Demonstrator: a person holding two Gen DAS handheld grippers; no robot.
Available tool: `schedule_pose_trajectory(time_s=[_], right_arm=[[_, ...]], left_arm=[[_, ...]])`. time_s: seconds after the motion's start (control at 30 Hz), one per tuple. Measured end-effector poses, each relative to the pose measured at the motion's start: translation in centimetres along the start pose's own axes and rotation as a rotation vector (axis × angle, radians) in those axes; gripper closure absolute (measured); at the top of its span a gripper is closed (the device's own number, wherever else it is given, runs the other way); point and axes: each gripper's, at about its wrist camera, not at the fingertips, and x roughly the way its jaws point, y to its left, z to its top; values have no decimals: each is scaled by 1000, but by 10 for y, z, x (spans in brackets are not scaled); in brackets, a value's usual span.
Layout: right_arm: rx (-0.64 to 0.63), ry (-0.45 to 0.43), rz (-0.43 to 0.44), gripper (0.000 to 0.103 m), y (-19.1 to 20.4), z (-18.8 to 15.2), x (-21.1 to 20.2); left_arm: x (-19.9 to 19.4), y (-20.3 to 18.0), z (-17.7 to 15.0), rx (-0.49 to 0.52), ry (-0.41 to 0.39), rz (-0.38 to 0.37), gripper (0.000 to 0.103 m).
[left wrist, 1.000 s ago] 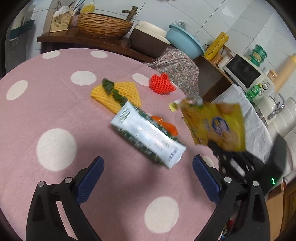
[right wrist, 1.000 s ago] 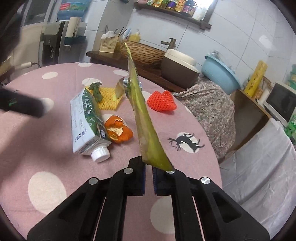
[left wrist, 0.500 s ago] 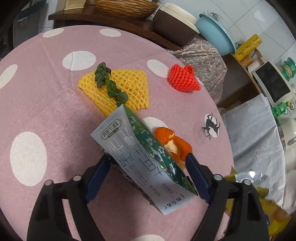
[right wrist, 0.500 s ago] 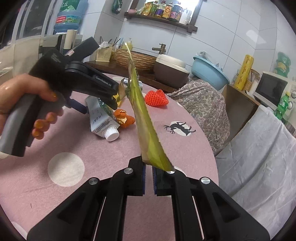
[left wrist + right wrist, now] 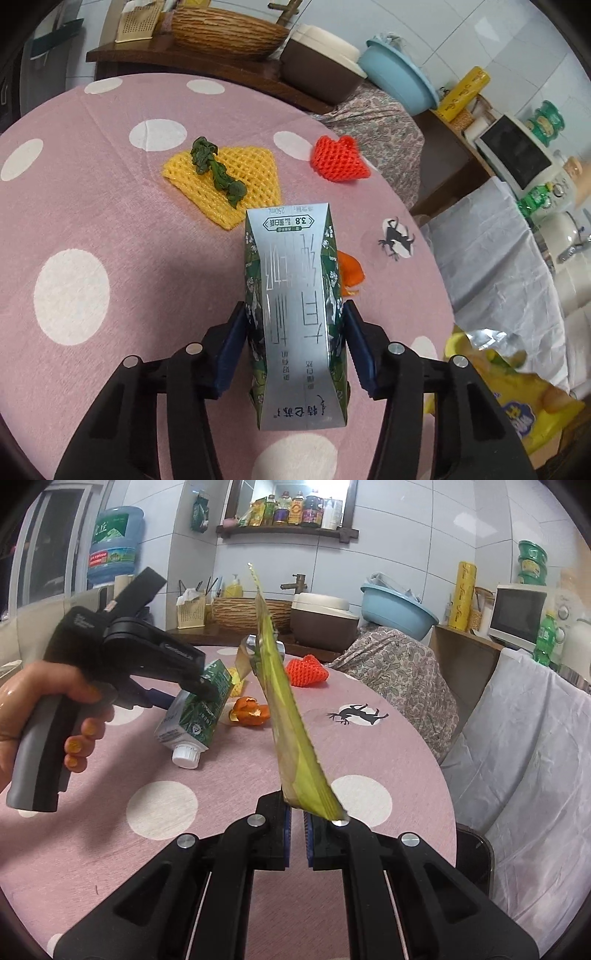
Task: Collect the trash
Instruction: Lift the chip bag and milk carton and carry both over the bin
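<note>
**Milk carton going into the left tongs, snack bag pinched in the right**

The milk carton (image 5: pixel 295 314) is sitting between the blue pads (image 5: pixel 232 350) of the left gripper (image 5: pixel 295 332), whose jaws are closing; the pads are pressing against both green side panels. The left wrist view is showing only the carton's silver face, running away from the camera over the pink polka-dot tablecloth (image 5: pixel 110 221). The right wrist view is giving what that one hides: the carton is tilting, its white cap (image 5: pixel 185 756) pointing down toward the cloth, and a hand (image 5: pixel 40 709) is gripping the left tool's grey handle.

The right gripper (image 5: pixel 296 834) is pressed together on the bottom corner of a yellow snack bag (image 5: pixel 284 709), which is standing edge-on and nearly upright in its own view. The left wrist view is catching the same bag face-on at the lower right, off the table's edge.

Orange peel (image 5: pixel 349 271) is lying just beside the carton, half hidden behind it in the left view and fully visible in the right. Farther out on the cloth, a yellow foam net (image 5: pixel 229 184) is carrying a wilted green stalk (image 5: pixel 218 173), and a red foam net (image 5: pixel 338 158) is lying near the table's far edge. Beyond, a wicker basket (image 5: pixel 225 33) and a blue basin (image 5: pixel 397 79) are sitting on the counter.
</note>
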Motion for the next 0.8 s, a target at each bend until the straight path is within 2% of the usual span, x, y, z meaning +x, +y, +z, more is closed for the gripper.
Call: schedule_pose_trajectory(time_s=[0.23,0.4,0.63,0.8], right_arm=[[36,-33,23,97,-10,-8,-20],[82,-59,26,97,-25,-14,-38],[164,-110,-36,97,-52,-29,-70],[238,-136,-136,97,-89,-38,-93]], left_arm=[[-42,-20,-23,101,-100,-44,52],[-61,-53,-43,188,-145,-103,52],[-62,-111,-72,308,-139,-202,52],[-45,-164,-85,369,-102,-280,52]])
